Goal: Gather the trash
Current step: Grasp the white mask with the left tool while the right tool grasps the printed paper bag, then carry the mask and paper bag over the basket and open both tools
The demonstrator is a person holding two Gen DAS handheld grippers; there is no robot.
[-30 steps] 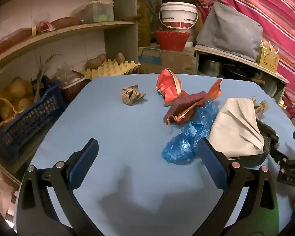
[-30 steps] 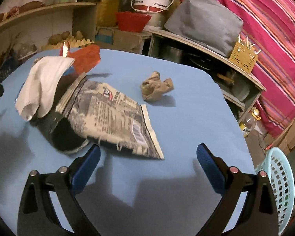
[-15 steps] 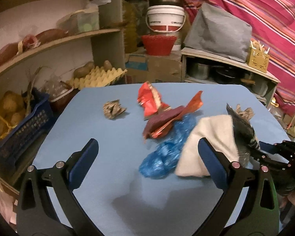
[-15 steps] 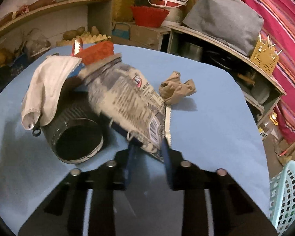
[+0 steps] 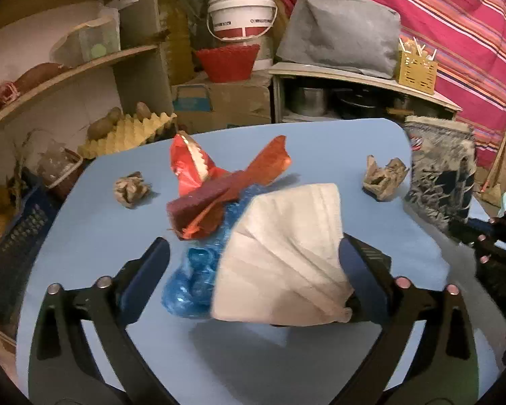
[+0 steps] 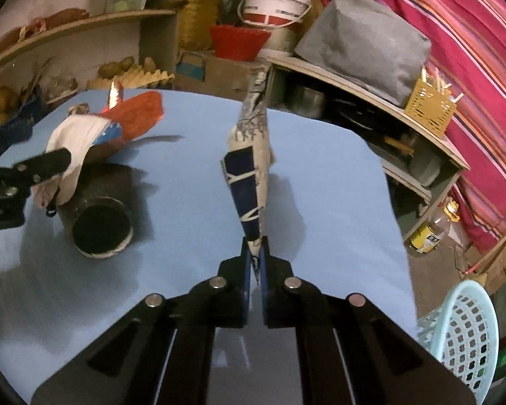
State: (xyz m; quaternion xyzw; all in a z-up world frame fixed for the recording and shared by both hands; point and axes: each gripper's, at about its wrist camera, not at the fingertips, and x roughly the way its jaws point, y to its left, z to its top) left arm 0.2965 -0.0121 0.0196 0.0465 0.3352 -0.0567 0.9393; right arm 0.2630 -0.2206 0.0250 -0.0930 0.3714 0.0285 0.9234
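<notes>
Left wrist view: left tongs angled down, jaws wide and closing around white cloth and blue plastic bag on blue surface. Two crumpled paper wads.

Right wrist view: right tongs clamped on printed paper bag, lifted edge-on above the surface.

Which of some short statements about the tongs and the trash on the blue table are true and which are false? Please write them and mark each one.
1. The right tongs are shut on the printed bag. True.
2. The left tongs grip the red wrapper. False: their jaws are closing around the white cloth, with no firm grip visible yet.
3. The dark can stands upright. False: it lies on its side.
4. A light blue basket is beside the table. True.
</notes>
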